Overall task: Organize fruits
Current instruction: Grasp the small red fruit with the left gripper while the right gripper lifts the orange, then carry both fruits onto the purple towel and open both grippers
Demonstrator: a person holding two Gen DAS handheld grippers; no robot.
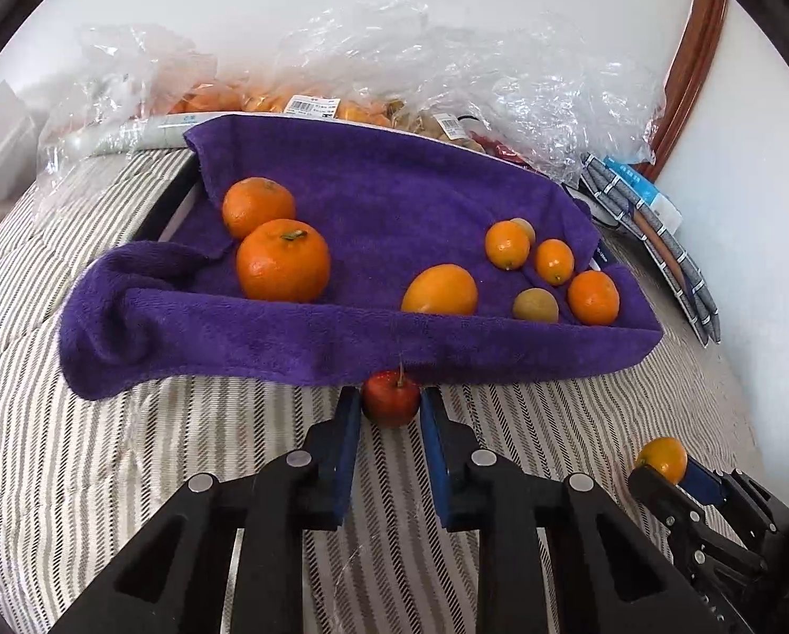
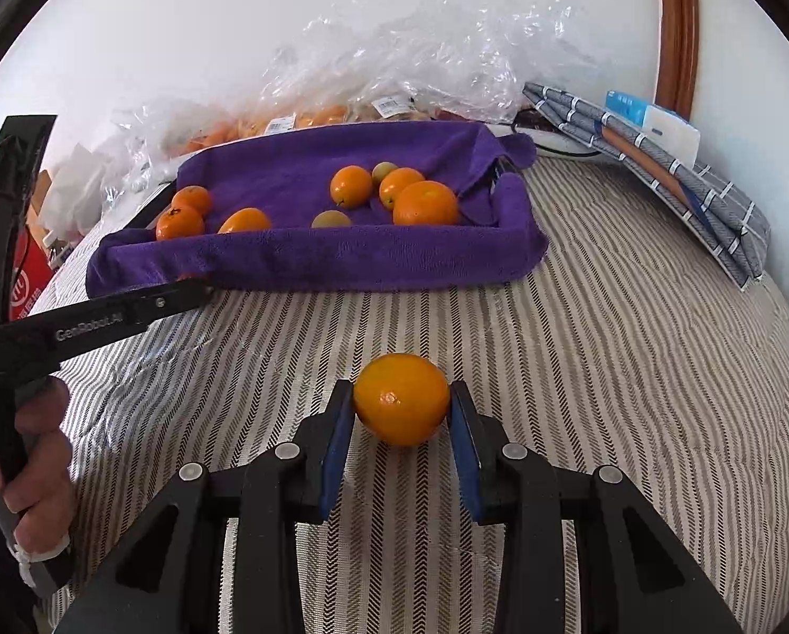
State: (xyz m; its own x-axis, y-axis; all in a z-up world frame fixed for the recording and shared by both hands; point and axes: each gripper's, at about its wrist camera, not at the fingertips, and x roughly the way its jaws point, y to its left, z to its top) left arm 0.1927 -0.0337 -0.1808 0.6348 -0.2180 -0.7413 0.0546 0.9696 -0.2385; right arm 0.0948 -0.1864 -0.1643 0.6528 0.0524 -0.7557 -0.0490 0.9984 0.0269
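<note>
I judge I'm mid-delivery to the purple towel-lined tray (image 1: 341,348), where sorted citrus sits; next calls for lifting both over its rim. My right gripper (image 2: 401,407) clasps a smooth orange (image 2: 401,399) above the striped cloth; my left gripper (image 1: 391,401) pinches a small, glossy red apple (image 1: 391,396) just beside the tray's front.

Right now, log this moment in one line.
left gripper: shut on red apple | right gripper: shut on orange | purple towel tray: holds fruit
</note>
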